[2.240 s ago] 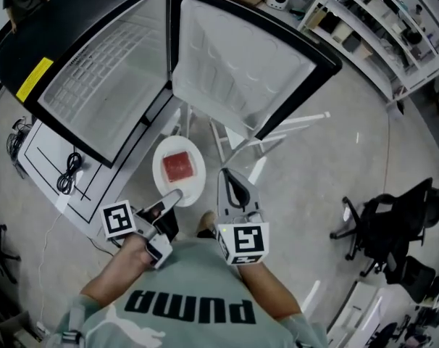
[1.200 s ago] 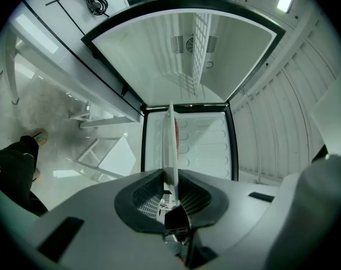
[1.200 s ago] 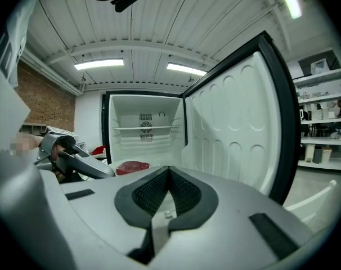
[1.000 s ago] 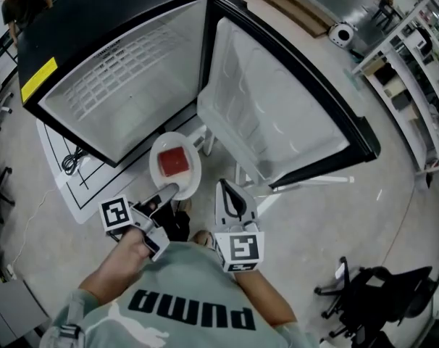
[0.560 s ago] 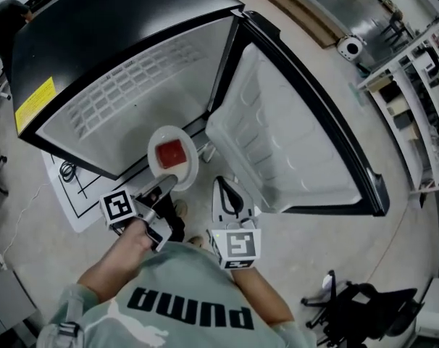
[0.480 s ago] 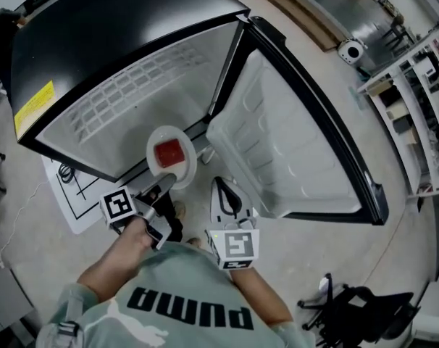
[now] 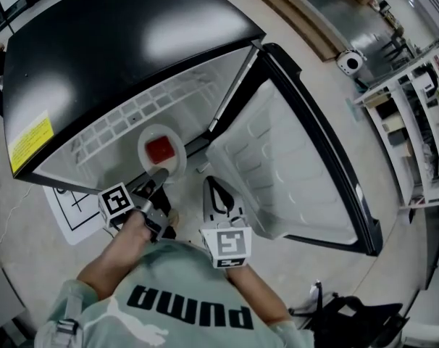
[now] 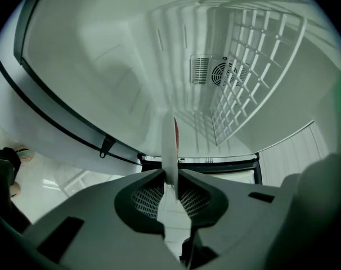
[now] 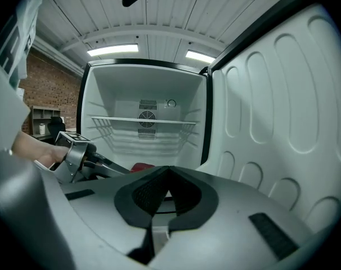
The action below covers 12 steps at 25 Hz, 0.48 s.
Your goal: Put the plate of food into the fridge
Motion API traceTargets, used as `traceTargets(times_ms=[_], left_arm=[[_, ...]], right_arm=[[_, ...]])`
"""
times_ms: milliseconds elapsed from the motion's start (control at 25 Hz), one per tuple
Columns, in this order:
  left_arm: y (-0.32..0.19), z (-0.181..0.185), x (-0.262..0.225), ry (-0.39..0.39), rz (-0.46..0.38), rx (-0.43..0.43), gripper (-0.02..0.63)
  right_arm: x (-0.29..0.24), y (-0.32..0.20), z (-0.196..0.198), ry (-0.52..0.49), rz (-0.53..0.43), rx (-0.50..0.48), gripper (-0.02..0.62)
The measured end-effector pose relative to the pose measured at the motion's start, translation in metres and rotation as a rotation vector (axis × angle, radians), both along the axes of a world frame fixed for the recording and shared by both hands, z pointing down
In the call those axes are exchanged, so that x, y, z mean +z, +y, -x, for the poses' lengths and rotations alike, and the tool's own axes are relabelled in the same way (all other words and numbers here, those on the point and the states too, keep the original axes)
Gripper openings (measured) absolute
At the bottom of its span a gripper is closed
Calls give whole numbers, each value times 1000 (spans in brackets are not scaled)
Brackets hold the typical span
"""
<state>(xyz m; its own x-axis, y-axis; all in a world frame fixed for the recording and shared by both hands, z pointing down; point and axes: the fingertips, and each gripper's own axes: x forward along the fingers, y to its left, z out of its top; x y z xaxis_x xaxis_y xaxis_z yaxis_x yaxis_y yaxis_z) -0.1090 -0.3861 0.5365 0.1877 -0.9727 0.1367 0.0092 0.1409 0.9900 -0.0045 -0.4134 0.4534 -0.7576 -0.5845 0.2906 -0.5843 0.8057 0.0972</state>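
A white plate (image 7: 161, 151) carrying a red block of food (image 7: 160, 149) hangs at the mouth of the open fridge (image 7: 118, 64). My left gripper (image 7: 156, 177) is shut on the plate's near rim. In the left gripper view the plate (image 8: 169, 151) stands edge-on between the jaws, the red food (image 8: 176, 135) just showing, with the fridge's wire shelf (image 8: 243, 89) ahead. My right gripper (image 7: 214, 188) is shut and empty, just right of the left one, in front of the open door (image 7: 292, 158). The right gripper view shows the fridge interior (image 9: 145, 117) and the food (image 9: 141, 167).
The fridge door (image 9: 283, 111) swings open to the right, its moulded inner lining close beside my right gripper. A white floor mat (image 7: 71, 209) with black lines lies left of the fridge. Shelving (image 7: 422, 107) stands far right, and a black chair (image 7: 350, 317) is at the lower right.
Both grippers have moved forward toward the fridge. The plate has gone from just outside the fridge's lower edge to within its opening, still held by the left gripper.
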Motion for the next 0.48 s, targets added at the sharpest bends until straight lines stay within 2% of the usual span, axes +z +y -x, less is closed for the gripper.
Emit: traceTargets(times_ms=[480], left_arm=[[-36, 35, 32, 15, 23, -85, 60]], right_arm=[[12, -7, 16, 44, 6, -21, 5]])
